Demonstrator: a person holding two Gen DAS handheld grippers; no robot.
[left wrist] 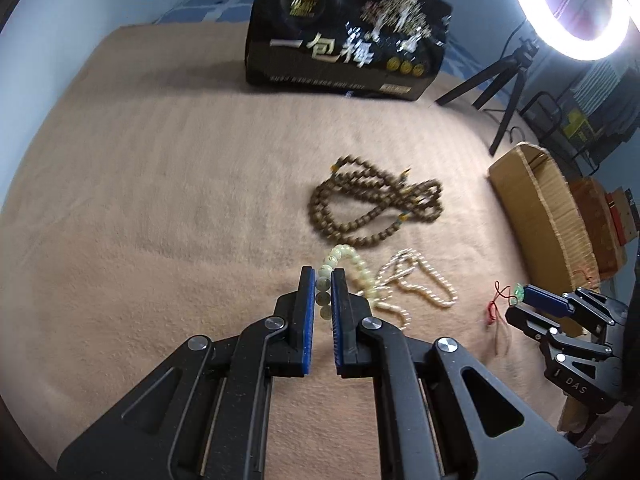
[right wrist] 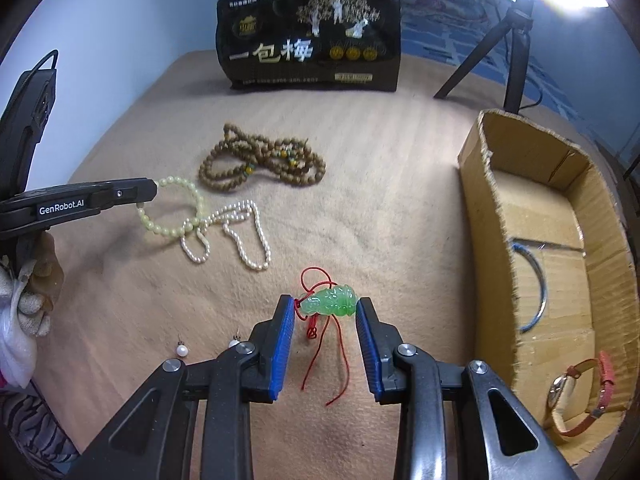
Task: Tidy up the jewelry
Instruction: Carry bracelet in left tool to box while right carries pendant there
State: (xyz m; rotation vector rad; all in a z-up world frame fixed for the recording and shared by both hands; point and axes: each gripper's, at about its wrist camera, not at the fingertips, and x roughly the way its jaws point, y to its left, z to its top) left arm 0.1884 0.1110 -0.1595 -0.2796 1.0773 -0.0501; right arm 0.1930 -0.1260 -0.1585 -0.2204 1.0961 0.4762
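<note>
- The left tool (right wrist: pixel 154 194) reaches in from the left edge of the right wrist view, its jaws clamped on the pale green bead bracelet (right wrist: pixel 176 210); in its own view the beads (left wrist: pixel 326 280) sit pinched between the blue pads (left wrist: pixel 307 312).
- Two loose pearl earrings (right wrist: pixel 182 350) lie on the tan blanket (right wrist: pixel 380 200), near the bottom left.
- The white pearl necklace (right wrist: pixel 236 236) lies in loops just right of the bracelet, and the two strands overlap where they meet.
- Behind them the brown wooden bead strand (right wrist: pixel 264 158) is piled in a tangle, with a black printed bag (right wrist: pixel 312 36) standing at the far edge of the blanket.
- The right tool (right wrist: pixel 326 312) has its jaws parted around the green jade pendant (right wrist: pixel 330 300); each pad looks close to an end of the stone, though contact is hard to judge.
- The pendant's red cord (right wrist: pixel 320 344) trails back between the jaws.
- At the right sits an open cardboard box (right wrist: pixel 492 216) holding a blue-edged bangle (right wrist: pixel 538 280) and a red-strapped watch (right wrist: pixel 576 392).
- A tripod (right wrist: pixel 508 48) stands behind the box.
</note>
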